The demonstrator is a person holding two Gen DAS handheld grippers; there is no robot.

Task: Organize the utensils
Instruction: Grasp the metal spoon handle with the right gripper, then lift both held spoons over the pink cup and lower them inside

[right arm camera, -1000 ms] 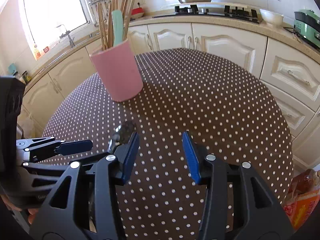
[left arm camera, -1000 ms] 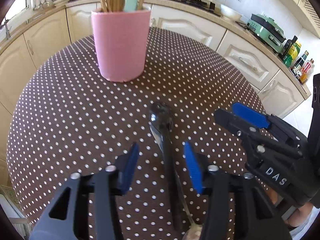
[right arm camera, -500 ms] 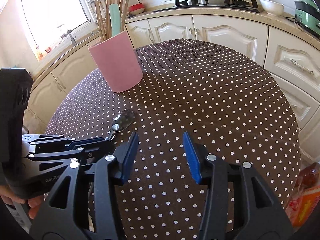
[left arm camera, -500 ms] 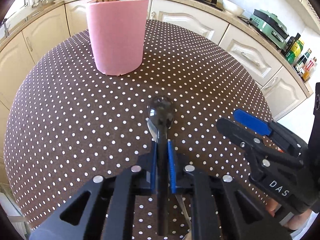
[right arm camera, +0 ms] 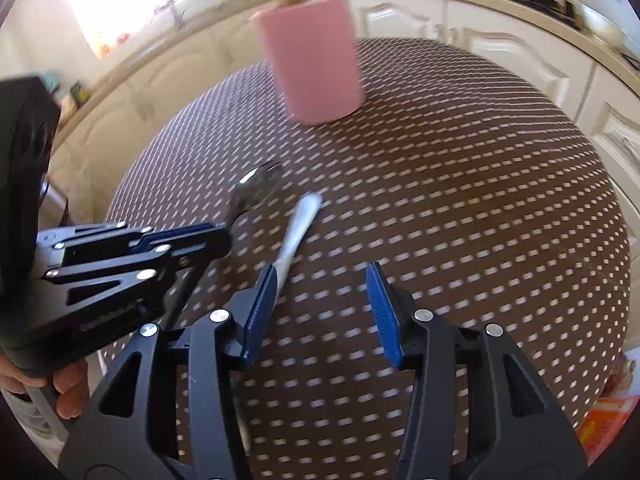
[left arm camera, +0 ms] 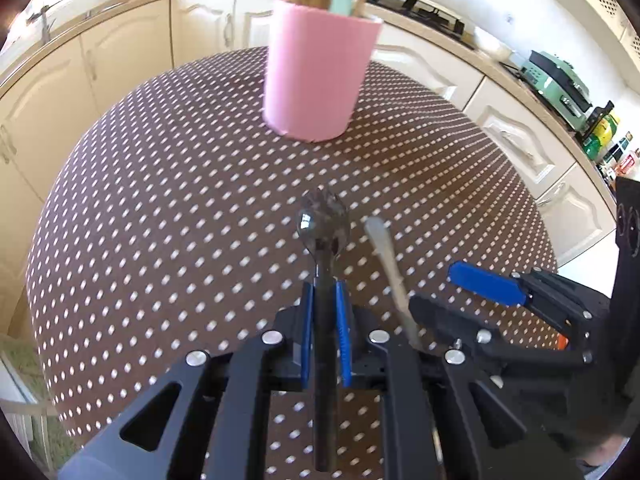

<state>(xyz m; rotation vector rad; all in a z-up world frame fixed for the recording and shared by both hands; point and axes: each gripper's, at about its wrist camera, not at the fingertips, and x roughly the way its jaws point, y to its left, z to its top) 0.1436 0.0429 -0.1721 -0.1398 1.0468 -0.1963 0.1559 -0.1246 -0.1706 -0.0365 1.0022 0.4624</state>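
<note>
The left gripper (left arm camera: 324, 312) has its jaws clamped on the dark handle of a metal spork (left arm camera: 322, 228), whose bowl sticks out ahead over the dotted worktop (left arm camera: 160, 220). Only the left wrist view shows this grip squarely; from the right wrist view the left gripper (right arm camera: 208, 236) appears side-on and blurred. The right gripper (right arm camera: 322, 304) has its jaws parted with nothing between them. A white utensil (right arm camera: 298, 228) lies on the worktop just beside its left pad. A pink holder (left arm camera: 320, 72) stands farther back, and the left view shows wooden sticks and a pale green handle in it.
</note>
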